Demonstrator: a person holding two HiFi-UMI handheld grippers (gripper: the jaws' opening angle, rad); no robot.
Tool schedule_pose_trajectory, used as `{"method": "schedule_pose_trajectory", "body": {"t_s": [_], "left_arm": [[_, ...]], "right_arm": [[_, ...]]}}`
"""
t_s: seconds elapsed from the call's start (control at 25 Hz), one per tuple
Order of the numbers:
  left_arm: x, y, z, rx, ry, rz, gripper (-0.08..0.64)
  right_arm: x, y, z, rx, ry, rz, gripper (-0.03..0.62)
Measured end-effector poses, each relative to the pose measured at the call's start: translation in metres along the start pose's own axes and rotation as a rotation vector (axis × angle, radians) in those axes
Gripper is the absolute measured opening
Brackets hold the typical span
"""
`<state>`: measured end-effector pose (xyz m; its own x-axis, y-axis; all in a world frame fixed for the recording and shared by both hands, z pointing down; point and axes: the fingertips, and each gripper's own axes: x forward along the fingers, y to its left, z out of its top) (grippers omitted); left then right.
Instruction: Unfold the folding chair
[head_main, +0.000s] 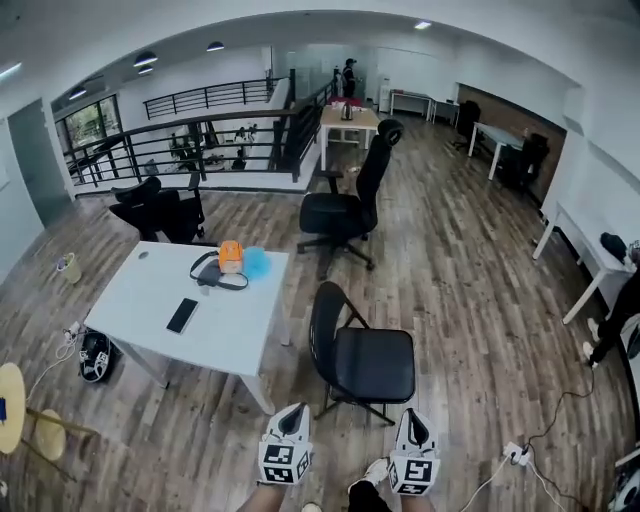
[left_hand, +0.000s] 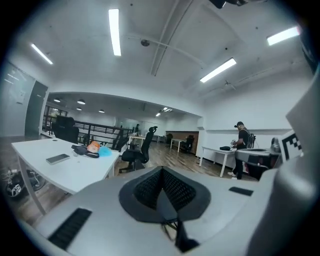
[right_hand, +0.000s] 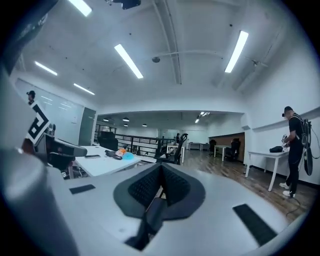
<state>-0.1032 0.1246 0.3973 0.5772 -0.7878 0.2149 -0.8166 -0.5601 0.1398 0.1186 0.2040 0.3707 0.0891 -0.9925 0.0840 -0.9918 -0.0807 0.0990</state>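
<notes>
The black folding chair (head_main: 372, 362) stands unfolded on the wood floor in the head view, seat level and backrest (head_main: 327, 318) upright, just right of the white table. My left gripper (head_main: 291, 415) and right gripper (head_main: 413, 418) show at the bottom edge, side by side and pointing toward the chair, apart from it. In the left gripper view the left gripper (left_hand: 162, 192) has its jaws together with nothing between them. The right gripper (right_hand: 161, 187) looks the same in the right gripper view: jaws closed and empty. Both point out level across the room.
A white table (head_main: 150, 335) to the left carries a phone (head_main: 182, 315), an orange object (head_main: 231, 256) and a blue one (head_main: 256, 263). A black office chair (head_main: 345, 210) stands beyond the folding chair. Cables and a power strip (head_main: 515, 453) lie at the right. A person (right_hand: 295, 150) stands by a desk.
</notes>
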Motion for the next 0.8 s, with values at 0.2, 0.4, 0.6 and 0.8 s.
{"method": "schedule_pose_trajectory", "body": {"t_s": [0.2,0.4,0.6,0.8], "left_arm": [[-0.053,-0.016,0.015,0.013,-0.032,-0.009,0.005],[-0.081,-0.042,0.014,0.023,-0.004,-0.025,0.005],[-0.092,-0.074,0.025,0.051,-0.044,-0.027,0.005],[-0.097,-0.094,0.028,0.059,-0.048,-0.017,0.005]], "right_arm": [[-0.038,0.045,0.030,-0.049,-0.040,0.061,0.014],[-0.070,0.065,0.034,-0.054,-0.031,0.095,0.014],[-0.091,0.050,0.033,-0.063,-0.028,0.072,0.012],[-0.106,0.028,0.045,-0.063,-0.054,0.075,0.012]]}}
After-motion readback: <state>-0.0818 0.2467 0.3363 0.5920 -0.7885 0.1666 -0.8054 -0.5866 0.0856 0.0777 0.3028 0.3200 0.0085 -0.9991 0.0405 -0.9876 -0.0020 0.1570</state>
